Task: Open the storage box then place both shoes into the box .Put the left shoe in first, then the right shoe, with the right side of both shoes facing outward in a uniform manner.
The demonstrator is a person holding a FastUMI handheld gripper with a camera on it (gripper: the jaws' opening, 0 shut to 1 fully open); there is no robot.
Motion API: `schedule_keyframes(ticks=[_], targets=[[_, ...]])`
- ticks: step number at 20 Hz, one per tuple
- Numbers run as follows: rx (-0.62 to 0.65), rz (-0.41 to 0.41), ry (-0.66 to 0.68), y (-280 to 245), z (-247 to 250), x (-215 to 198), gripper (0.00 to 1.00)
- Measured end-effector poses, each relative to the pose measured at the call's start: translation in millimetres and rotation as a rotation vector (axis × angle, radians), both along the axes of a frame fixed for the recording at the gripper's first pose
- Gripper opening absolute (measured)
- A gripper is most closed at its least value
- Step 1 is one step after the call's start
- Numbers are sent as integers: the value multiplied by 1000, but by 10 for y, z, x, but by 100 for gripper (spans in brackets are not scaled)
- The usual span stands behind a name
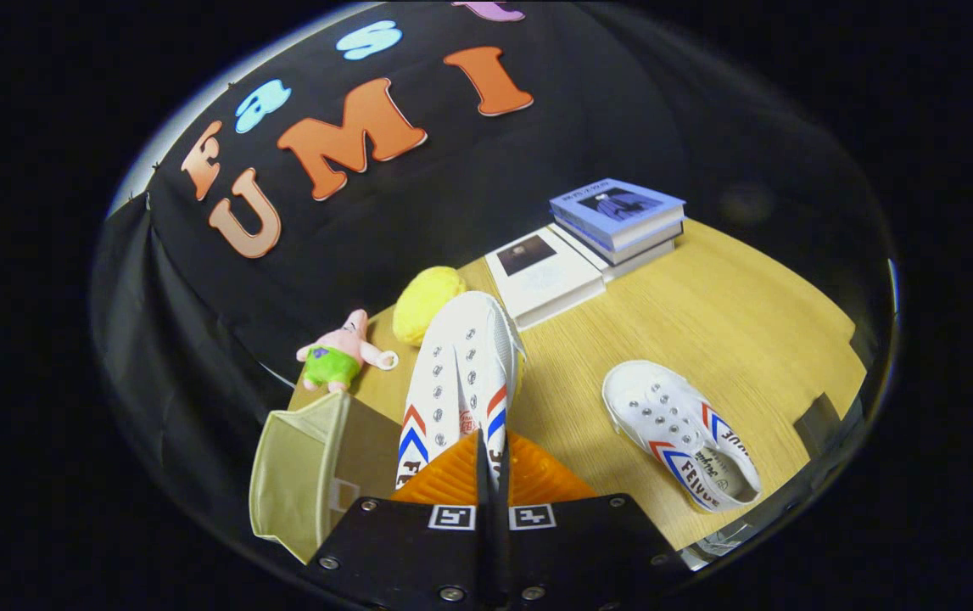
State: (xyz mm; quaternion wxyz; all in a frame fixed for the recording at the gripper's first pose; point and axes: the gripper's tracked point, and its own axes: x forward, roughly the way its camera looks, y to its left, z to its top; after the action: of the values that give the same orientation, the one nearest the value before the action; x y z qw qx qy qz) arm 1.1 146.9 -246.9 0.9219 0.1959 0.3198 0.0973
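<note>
My gripper [490, 462] is shut on the heel end of a white canvas shoe [461, 373] with red and blue chevrons, and the shoe hangs lifted above the table with its toe pointing away from me. A second matching white shoe [679, 431] lies on the wooden table [707, 322] to the right of the fingers, its opening facing me. The beige storage box [304, 471] sits just left of the fingers with its lid up and its inside showing.
A yellow plush [427, 303] and a pink plush figure in green shorts [340, 352] rest beyond the box at the table's far left. Stacked books [617, 216] and a white book [544, 276] lie at the back. The table's right edge runs near the second shoe.
</note>
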Motion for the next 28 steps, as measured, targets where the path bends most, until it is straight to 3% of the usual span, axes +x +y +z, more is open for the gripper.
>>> schedule_keyframes(ticks=[5,12,17,28], targets=[[95,100,-109,850,593,-51,0],[65,303,-78,2029,310,-390,0],[-34,354,-89,2166,22,-508,0],[-48,382,37,2210,-225,-953,0]])
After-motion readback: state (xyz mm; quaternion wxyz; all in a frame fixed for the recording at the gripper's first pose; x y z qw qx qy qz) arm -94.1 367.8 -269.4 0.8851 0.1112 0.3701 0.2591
